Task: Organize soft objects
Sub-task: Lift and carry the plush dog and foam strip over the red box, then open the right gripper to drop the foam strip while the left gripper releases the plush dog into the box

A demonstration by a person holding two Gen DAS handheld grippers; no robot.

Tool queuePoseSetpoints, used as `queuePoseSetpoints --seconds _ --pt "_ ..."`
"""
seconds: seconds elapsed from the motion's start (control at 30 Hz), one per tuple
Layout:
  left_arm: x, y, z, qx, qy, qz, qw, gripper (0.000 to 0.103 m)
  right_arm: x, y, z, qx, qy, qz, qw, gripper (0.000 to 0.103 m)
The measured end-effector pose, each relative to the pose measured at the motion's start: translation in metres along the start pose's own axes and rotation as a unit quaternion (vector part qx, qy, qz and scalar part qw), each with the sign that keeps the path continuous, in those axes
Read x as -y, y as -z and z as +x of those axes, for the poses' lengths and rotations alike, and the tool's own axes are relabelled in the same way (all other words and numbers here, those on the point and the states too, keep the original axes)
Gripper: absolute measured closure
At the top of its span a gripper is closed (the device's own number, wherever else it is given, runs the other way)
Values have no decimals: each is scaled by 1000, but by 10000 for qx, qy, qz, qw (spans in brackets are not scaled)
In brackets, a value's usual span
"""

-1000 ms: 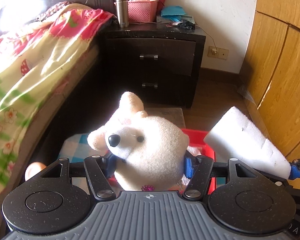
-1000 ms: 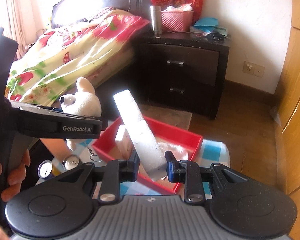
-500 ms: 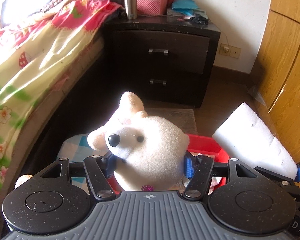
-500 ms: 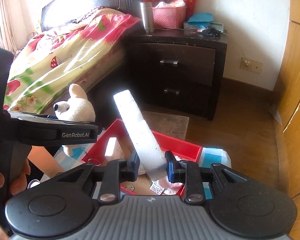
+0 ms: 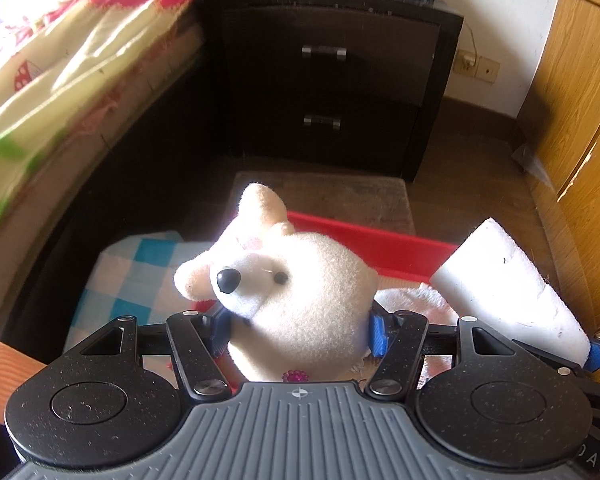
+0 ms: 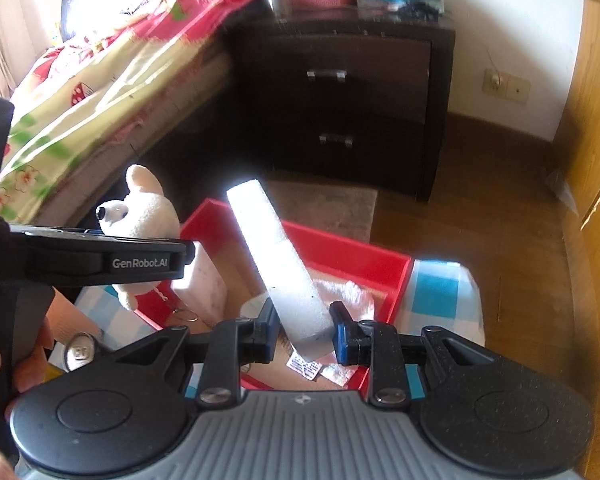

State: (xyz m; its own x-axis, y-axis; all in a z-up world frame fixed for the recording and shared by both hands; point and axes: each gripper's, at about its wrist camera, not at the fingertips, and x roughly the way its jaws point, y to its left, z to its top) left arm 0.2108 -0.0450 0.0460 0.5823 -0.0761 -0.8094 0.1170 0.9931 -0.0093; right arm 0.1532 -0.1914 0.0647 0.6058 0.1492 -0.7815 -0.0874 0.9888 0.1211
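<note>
My left gripper (image 5: 300, 330) is shut on a white plush bear (image 5: 296, 292) and holds it over the near left part of a red bin (image 5: 364, 240). The bear also shows in the right wrist view (image 6: 148, 216). My right gripper (image 6: 302, 334) is shut on a long white foam block (image 6: 276, 260), tilted up to the left above the red bin (image 6: 352, 256). The block shows at the right in the left wrist view (image 5: 508, 288). A white fluffy cloth (image 6: 344, 292) and another white block (image 6: 204, 284) lie in the bin.
The bin sits on a blue-checked cloth (image 6: 440, 292). A dark nightstand (image 5: 332, 80) stands behind, a bed with a flowered quilt (image 5: 60, 60) at the left, wooden cabinet doors (image 5: 580, 100) at the right. A metal can (image 6: 80, 356) and an orange roll (image 5: 4, 372) lie near left.
Both grippers have tipped downward and moved forward over the red bin, each still holding its object. The bin fills more of both views.
</note>
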Motion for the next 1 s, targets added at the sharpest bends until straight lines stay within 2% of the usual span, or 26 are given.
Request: queuePoseSetpoints --seconds 0.23,0.4,0.6,0.73,0.87,1.0 --pt "2 5 29 -221 18 28 9998 39 7 8 35 -249 -15 95 9996 97" --pt "6 6 33 -208 21 90 9997 32 10 12 49 -355 12 89 9993 93" --pt "7 10 33 -195 16 142 9997 30 8 15 52 -399 29 66 9992 88" --pt "5 9 31 -167 109 54 9998 27 8 14 51 -374 160 57 9992 79" --pt "4 6 33 -113 147 -33 9998 27 14 14 50 -257 281 124 9992 77" --pt "1 0 35 -51 388 -206 9990 24 19 14 53 -247 279 175 9992 77"
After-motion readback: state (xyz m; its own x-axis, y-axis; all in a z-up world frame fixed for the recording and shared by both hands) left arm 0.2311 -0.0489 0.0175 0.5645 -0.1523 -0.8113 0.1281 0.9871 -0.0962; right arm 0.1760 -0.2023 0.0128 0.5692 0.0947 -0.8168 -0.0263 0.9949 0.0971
